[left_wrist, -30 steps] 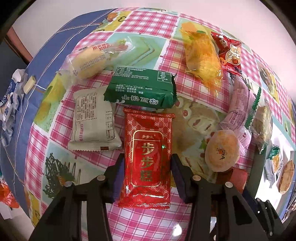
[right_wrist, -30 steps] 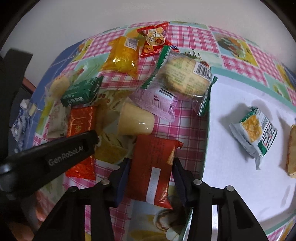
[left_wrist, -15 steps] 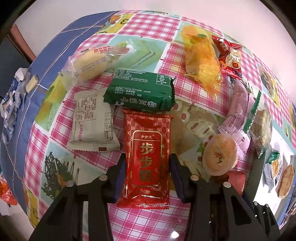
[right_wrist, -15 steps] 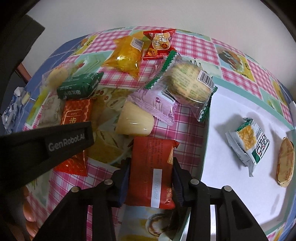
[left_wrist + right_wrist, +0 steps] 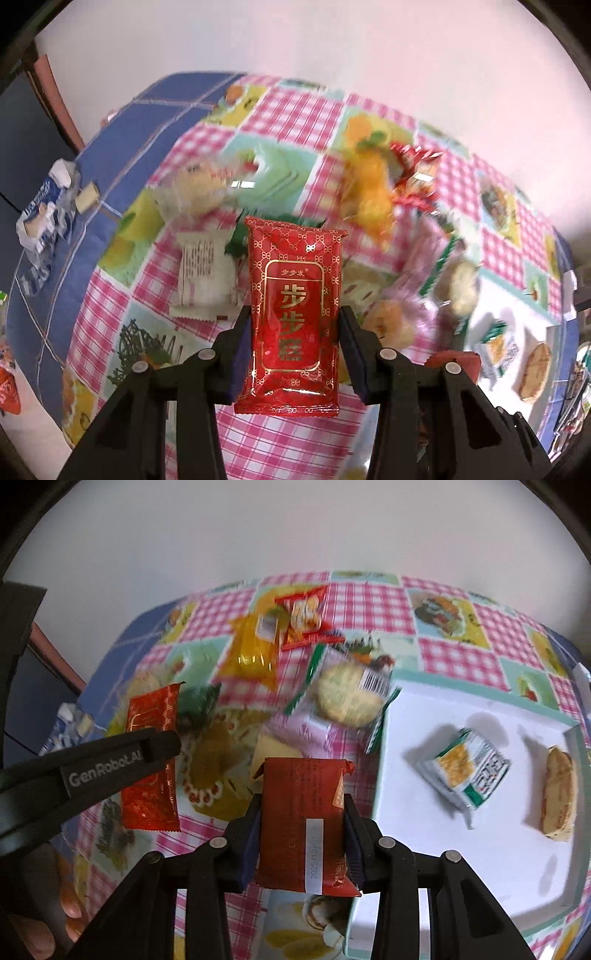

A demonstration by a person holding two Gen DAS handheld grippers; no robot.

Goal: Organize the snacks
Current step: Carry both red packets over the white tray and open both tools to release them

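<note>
Now both packets are up: left gripper [image 5: 293, 350] jaws clamp the red packet [image 5: 293, 317], right gripper [image 5: 303, 836] jaws clamp the orange-red packet [image 5: 304, 821], above the tabletop [image 5: 461, 650]. White tray [image 5: 517, 871] holds two snacks; several lie loose near the tabletop's far edge.

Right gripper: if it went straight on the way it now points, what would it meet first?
The right gripper, shut on the orange-red packet, points at the pale yellow jelly cup just beyond the packet's far edge, so probably that. The gripper looks lifted and the view is blurred, so depth is uncertain.
</note>
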